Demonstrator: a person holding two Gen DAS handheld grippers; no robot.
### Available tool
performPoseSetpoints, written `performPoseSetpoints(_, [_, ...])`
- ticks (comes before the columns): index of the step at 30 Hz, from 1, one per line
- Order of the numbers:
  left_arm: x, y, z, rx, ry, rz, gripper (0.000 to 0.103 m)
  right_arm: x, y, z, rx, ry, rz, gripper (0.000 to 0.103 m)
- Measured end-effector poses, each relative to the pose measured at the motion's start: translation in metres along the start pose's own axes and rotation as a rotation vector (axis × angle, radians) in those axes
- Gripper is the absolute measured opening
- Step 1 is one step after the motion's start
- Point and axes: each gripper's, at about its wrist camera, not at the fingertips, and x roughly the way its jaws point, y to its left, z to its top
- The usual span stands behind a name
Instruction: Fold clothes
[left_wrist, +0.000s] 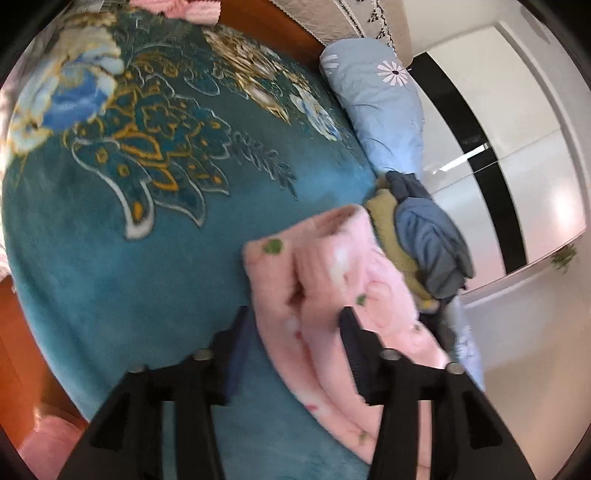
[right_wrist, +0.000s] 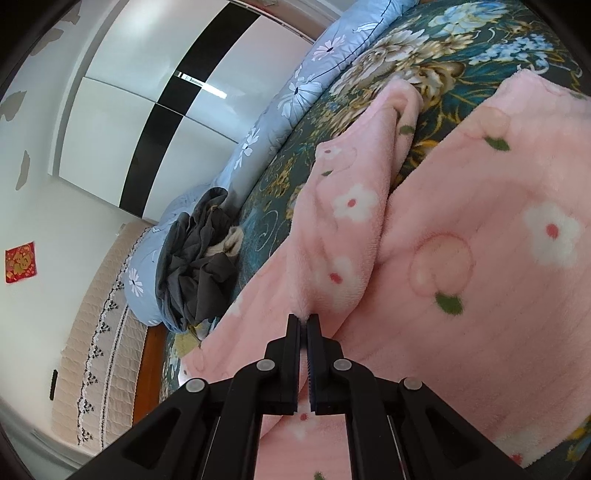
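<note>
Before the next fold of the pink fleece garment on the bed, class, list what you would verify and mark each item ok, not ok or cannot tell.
1. Right gripper shut on a pinch of the pink fleece garment: ok.
2. Left gripper gripping the garment's other end: not ok; its fingers stand apart, with the fleece between them but not pressed.
3. Garment lying flat on the teal floral blanket: not ok, it is bunched and creased.
4. Dark grey clothes pile apart from the garment: ok in the right wrist view.
5. Garment's full outline in view: cannot tell.
</note>
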Motion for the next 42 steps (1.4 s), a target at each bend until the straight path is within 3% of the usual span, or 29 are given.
performPoseSetpoints(3, [0.015,0.003,0.0,-0.023,0.044,0.025,0.054,0.0,0.0,0.0,-0.001,0.001,-0.002,0.004])
performPoseSetpoints(5, [0.017,-0.001,-0.001,0.004,0.029,0.035,0.054,0.0,0.0,0.0,-0.002,0.002,-0.003,0.004])
performPoseSetpoints(10, [0.026,-0.005,0.002,-0.012,0.049,-0.007,0.053,0.0,0.0,0.0,-0.003,0.004,-0.004,0.004])
performPoseSetpoints(12, [0.028,-0.007,0.006,-0.019,0.05,-0.007,0.041,0.0,0.0,0.0,-0.003,0.005,-0.003,0.004])
performPoseSetpoints(13, [0.03,-0.011,0.009,-0.012,0.05,0.0,0.024,0.0,-0.001,0.0,-0.002,0.005,-0.002,0.004])
performPoseSetpoints(14, [0.031,-0.014,0.012,-0.005,0.049,0.007,0.014,0.001,-0.001,0.0,-0.001,0.006,-0.002,0.004])
performPoseSetpoints(16, [0.026,-0.023,0.018,0.012,0.025,-0.006,0.012,0.001,-0.001,0.0,0.0,0.006,-0.002,0.004])
performPoseSetpoints(18, [0.015,-0.031,0.023,0.014,-0.023,-0.057,0.011,0.0,0.0,-0.001,-0.004,0.005,-0.004,0.004])
performPoseSetpoints(21, [0.013,-0.023,0.024,-0.033,-0.026,-0.066,0.011,-0.001,0.001,-0.001,-0.008,0.004,-0.009,0.004])
performPoseSetpoints(24, [0.03,0.004,0.012,-0.092,0.031,0.014,0.011,-0.002,0.002,-0.002,-0.009,0.006,-0.034,0.004])
performPoseSetpoints(26, [0.033,0.019,0.006,-0.153,0.025,-0.04,0.011,-0.002,0.003,-0.002,-0.01,0.008,-0.051,0.004])
performPoseSetpoints(31, [0.031,0.007,0.011,-0.104,0.032,-0.01,0.011,-0.024,0.015,-0.007,-0.052,-0.039,-0.08,0.004])
performPoseSetpoints(34, [0.034,0.012,0.012,-0.124,0.039,-0.027,0.011,-0.045,0.026,-0.012,-0.093,-0.06,-0.095,0.004])
performPoseSetpoints(42, [0.034,0.019,0.013,-0.147,0.045,-0.05,0.012,-0.068,0.023,-0.031,-0.123,-0.017,-0.182,0.004])
